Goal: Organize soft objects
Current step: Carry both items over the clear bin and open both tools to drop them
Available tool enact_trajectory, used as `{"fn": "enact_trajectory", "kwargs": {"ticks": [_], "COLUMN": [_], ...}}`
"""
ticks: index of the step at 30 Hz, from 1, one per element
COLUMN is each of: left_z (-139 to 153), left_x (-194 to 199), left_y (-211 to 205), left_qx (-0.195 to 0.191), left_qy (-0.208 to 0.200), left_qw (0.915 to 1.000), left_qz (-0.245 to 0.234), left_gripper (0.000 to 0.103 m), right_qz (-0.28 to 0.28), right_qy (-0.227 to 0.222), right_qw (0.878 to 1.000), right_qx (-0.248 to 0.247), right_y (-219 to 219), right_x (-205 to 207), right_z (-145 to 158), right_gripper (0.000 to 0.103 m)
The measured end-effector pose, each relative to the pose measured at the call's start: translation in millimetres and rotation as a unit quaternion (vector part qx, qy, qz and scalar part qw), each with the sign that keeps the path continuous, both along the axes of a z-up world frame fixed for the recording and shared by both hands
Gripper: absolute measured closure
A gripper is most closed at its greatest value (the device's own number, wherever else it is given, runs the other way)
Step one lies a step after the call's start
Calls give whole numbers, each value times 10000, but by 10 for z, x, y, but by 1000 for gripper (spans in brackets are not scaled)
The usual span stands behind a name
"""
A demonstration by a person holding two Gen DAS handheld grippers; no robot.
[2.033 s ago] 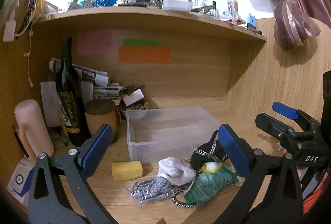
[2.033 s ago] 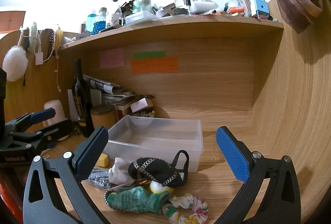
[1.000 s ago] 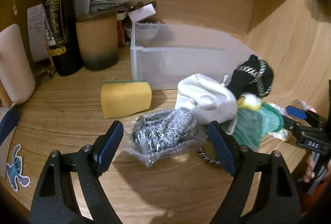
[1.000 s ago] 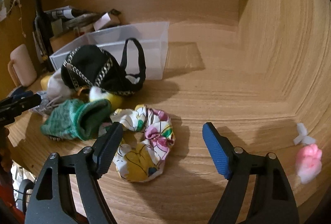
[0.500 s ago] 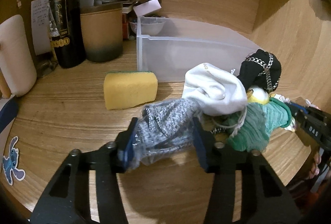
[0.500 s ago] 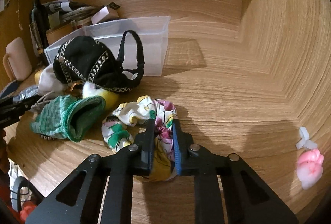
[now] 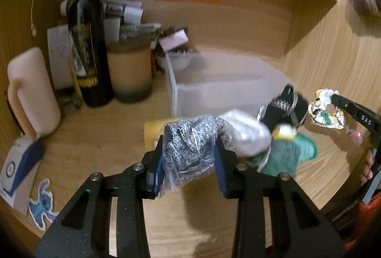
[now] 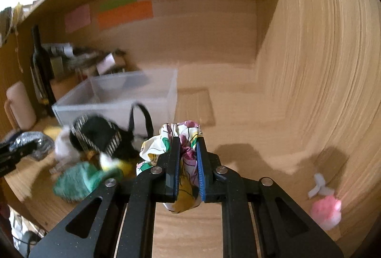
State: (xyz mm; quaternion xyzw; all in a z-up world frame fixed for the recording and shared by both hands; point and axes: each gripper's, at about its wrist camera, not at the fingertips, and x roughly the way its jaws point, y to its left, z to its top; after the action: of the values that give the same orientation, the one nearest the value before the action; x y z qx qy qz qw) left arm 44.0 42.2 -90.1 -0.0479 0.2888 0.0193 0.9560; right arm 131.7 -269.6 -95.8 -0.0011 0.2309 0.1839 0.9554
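My left gripper is shut on a grey knit item in a clear bag and holds it above the desk. My right gripper is shut on a floral scrunchie, lifted off the desk; the scrunchie also shows in the left wrist view. A clear plastic bin stands behind the pile and shows in the right wrist view too. On the desk lie a white cloth, a black chain-trimmed pouch, a yellow ball, a green knit piece and a yellow sponge.
A wine bottle, a tan jar, a cream mug and papers crowd the back left. A small pink item lies at the right. The wooden side wall curves close on the right.
Both grippers closed on their items and have lifted them: the left raised the bagged grey knit, the right raised the floral scrunchie. Both views are motion-blurred.
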Motion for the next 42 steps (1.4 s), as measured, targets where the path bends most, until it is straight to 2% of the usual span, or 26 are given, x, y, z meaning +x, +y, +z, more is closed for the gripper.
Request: {"fn": "enact_trajectory", "kwargs": {"ticks": [6,12,16,20,28,34,42], "left_z": [313,569,680,660,525,378,178], "left_x": [131,358,534,795,1231,1511,1808], "left_y": [50,27,26,-8,-69,-104,-162], "left_qx": [-143,110,103,205,216,152,85], "left_qy": [-339,-597,-657,-459,-88,296,843], "left_qw": [9993,9980,9974,9980,9984,9975,9929], "left_qz": [-122,-168,-275,-381,-519,-618,-839], "left_gripper": [67,67,67,67,67,67,67], "right_qz": [93,289,392,505,768,1025,1231], "right_qy": [-474,-830,-959,-974,-577,-18,563], "right_qw": [9987,9960,9946,9939,9948,9938,9878], "right_qx": [156,176,60,-95,-339,-423,-771], "right_y": [98,296,464,635,932,1098,1258], "right_x": [16,108,209,346,722,1020,1261], "right_z": [263,482,564,607,547,418,195], "right_gripper": [92,92,92,92,92,92,92]}}
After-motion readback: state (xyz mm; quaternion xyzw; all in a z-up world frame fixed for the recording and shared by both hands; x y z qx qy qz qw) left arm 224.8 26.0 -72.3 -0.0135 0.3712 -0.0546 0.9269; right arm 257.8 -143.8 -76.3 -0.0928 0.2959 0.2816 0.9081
